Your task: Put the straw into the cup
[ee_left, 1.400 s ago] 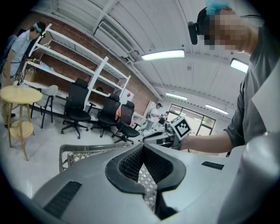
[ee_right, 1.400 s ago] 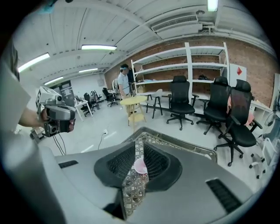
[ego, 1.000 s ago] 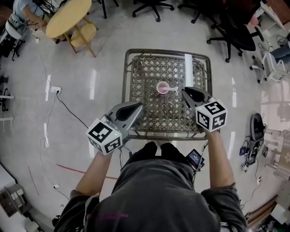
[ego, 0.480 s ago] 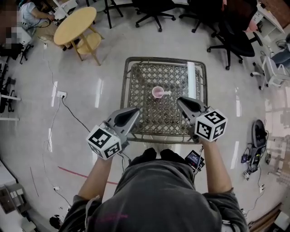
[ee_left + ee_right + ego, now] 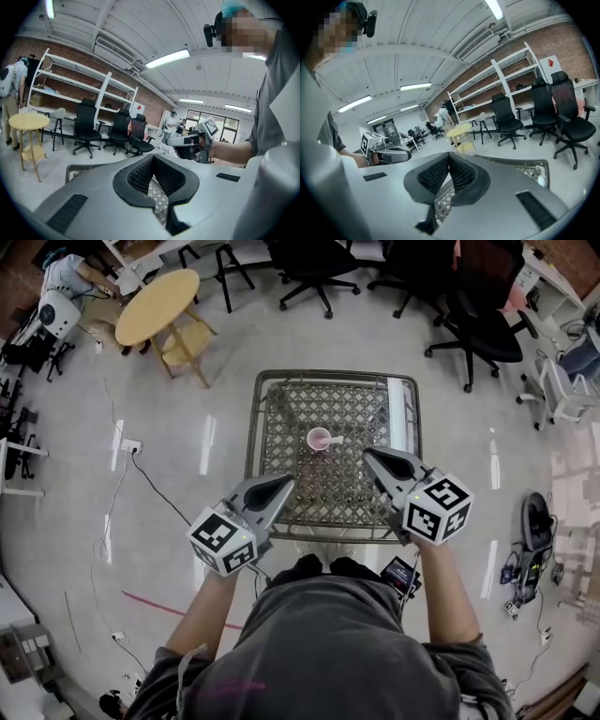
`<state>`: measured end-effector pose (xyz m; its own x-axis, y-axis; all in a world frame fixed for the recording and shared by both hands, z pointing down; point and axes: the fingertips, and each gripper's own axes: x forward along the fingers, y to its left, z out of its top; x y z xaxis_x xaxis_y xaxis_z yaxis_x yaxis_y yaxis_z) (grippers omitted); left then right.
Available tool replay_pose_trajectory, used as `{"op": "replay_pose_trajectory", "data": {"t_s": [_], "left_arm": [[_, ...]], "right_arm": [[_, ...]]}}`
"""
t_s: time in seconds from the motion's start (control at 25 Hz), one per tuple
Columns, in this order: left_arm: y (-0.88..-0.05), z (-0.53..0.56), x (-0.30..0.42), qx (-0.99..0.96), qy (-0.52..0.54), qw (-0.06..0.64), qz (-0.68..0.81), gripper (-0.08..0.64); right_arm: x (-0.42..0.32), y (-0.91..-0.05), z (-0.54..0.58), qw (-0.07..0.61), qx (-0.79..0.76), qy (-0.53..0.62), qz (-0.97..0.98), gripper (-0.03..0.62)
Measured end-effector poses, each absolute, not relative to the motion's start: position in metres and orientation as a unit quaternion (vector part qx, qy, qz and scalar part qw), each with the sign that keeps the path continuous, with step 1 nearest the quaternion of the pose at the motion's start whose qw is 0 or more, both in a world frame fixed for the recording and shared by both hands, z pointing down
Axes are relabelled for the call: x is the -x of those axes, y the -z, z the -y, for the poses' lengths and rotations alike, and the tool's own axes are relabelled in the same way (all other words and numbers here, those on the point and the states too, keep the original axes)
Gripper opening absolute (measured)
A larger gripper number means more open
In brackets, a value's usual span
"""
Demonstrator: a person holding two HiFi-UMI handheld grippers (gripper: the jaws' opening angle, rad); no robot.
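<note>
1. Shifted since a second ago: left gripper [image 5: 286, 482] and right gripper [image 5: 368, 454] both sit lower in the head view, closer to your body. The right tip was almost at the straw's end and is now clear of it.
2. Wicker-lattice table [image 5: 281, 427] stands straight ahead. Both grippers are held above its near half, touching nothing.
3. Left gripper: jaws closed tip to tip, nothing between them. Right gripper: same, closed and empty.
4. Pink cup [image 5: 319, 439] stands upright near the table's middle, ahead of both grippers and roughly between them.
5. Straw [image 5: 336, 438]: a short white stub shows at the cup's right side, touching it. It's too small to tell whether it lies on the tabletop or leans on the rim.
6. Key relation, my read: the straw lies ahead and left of your right gripper, long axis running left-right, free end toward your right. The right gripper is nearer, so use that one. The jaws must part first, then close across the axis.
</note>
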<state>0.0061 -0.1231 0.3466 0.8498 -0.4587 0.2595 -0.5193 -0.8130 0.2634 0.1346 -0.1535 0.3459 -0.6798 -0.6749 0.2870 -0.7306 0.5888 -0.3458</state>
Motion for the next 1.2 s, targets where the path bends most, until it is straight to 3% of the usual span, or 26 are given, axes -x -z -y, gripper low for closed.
{"op": "replay_pose_trajectory", "data": {"t_s": [1.2], "left_arm": [[-0.339, 0.151, -0.022, -0.949, -0.094, 0.152, 0.259, 0.011]], "right_arm": [[-0.135, -0.343, 0.171, 0.069, -0.382, -0.231, 0.892, 0.014]]}}
